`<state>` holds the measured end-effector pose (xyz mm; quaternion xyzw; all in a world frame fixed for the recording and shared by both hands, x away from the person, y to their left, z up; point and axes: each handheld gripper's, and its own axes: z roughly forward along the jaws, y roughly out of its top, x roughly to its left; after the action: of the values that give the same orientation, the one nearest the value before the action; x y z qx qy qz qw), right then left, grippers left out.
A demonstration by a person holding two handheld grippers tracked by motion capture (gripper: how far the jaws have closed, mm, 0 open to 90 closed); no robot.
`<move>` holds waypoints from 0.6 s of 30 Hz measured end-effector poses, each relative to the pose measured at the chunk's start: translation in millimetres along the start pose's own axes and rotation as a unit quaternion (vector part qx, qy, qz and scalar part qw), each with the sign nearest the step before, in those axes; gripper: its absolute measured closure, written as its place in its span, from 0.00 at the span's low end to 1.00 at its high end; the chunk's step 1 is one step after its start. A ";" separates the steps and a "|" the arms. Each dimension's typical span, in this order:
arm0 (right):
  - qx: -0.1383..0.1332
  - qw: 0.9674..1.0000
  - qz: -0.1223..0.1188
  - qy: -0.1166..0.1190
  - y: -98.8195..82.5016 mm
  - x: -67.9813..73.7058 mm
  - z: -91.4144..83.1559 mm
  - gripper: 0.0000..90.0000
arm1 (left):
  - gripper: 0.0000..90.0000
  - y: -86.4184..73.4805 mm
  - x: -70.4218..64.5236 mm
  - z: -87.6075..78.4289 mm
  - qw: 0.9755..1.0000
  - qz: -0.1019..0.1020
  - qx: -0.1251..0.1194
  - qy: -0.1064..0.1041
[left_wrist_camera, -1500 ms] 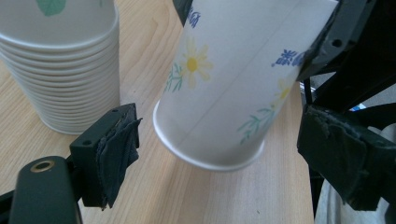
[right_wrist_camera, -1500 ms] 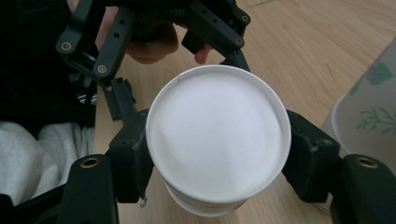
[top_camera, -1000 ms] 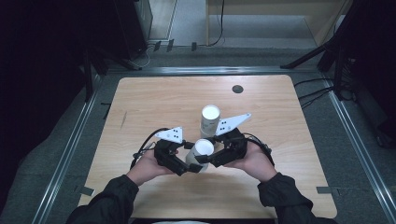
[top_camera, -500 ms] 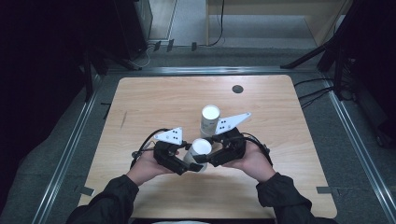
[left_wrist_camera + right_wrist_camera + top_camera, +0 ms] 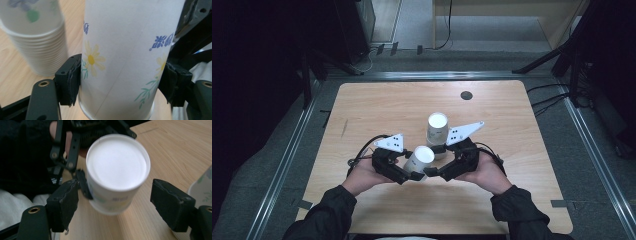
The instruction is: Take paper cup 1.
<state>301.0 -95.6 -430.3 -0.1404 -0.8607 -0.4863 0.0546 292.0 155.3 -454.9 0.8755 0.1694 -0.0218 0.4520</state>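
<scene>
Paper cup [image 5: 419, 161] upside down, clamped in left tongs [image 5: 410, 175] just closed on it; right tongs [image 5: 435, 172] just opened, pads clear. Cup stack [image 5: 437, 131] just beyond on counter [image 5: 512, 130].

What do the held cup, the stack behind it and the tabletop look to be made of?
Cup: apparently thin paper, matt white with printed daisies and blue lettering, a rolled rim and a faint side seam. Stack of cups: likely the same paper, judging by the layered rolled rims. Tabletop: pale wood-grain surface, smooth; possibly laminate rather than solid wood.
</scene>
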 end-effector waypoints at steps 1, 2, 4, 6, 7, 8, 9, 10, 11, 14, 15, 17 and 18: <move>0.003 1.000 -0.002 -0.002 -1.3 -0.1 -0.5 0.25 | 0.31 -0.1 1.1 -2.2 1.000 -0.002 0.000 0.003; 0.006 1.000 -0.001 -0.005 -3.0 0.0 -0.8 0.26 | 0.31 0.1 2.4 -4.7 1.000 -0.006 0.002 0.003; 0.014 1.000 -0.004 -0.013 -5.7 -0.4 -0.6 0.26 | 0.31 0.6 3.8 -7.0 1.000 -0.008 0.007 0.004; 0.024 0.999 -0.009 -0.021 -8.6 -0.3 0.5 0.27 | 0.31 1.1 4.6 -8.7 1.000 -0.006 0.019 0.007; 0.031 0.999 -0.012 -0.023 -10.1 0.0 0.5 0.27 | 0.31 1.1 4.9 -9.0 1.000 -0.006 0.023 0.006; 0.034 0.999 -0.015 -0.027 -11.3 -0.1 0.4 0.28 | 0.31 1.2 5.2 -9.2 1.000 -0.004 0.030 0.007; 0.038 0.999 -0.017 -0.029 -12.9 -0.2 0.1 0.28 | 0.31 1.2 5.5 -8.9 0.999 -0.002 0.035 0.009; 0.038 0.999 -0.016 -0.030 -14.3 0.1 -0.1 0.28 | 0.31 1.2 5.4 -8.6 0.999 -0.003 0.042 0.009; 0.040 0.999 -0.017 -0.033 -15.5 0.1 -0.7 0.29 | 0.31 1.4 5.7 -7.9 0.999 0.000 0.051 0.009; 0.040 0.998 -0.019 -0.041 -18.4 2.8 -1.6 0.29 | 0.31 2.0 5.0 -5.2 0.997 0.004 0.070 0.012; 0.040 0.998 -0.019 -0.043 -19.1 3.6 -1.6 0.29 | 0.31 2.4 5.0 -4.2 0.997 0.005 0.077 0.012; 0.044 0.998 -0.022 -0.046 -21.9 5.7 -1.7 0.29 | 0.31 3.2 5.3 -2.4 0.996 0.009 0.090 0.011; 0.047 0.997 -0.026 -0.048 -23.4 6.4 -1.6 0.29 | 0.31 3.7 5.2 -1.6 0.995 0.011 0.097 0.013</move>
<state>287.9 -107.2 -447.2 -0.1386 -0.8874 -0.4395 0.0069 297.8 156.1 -452.0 0.9173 0.1625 -0.0223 0.3627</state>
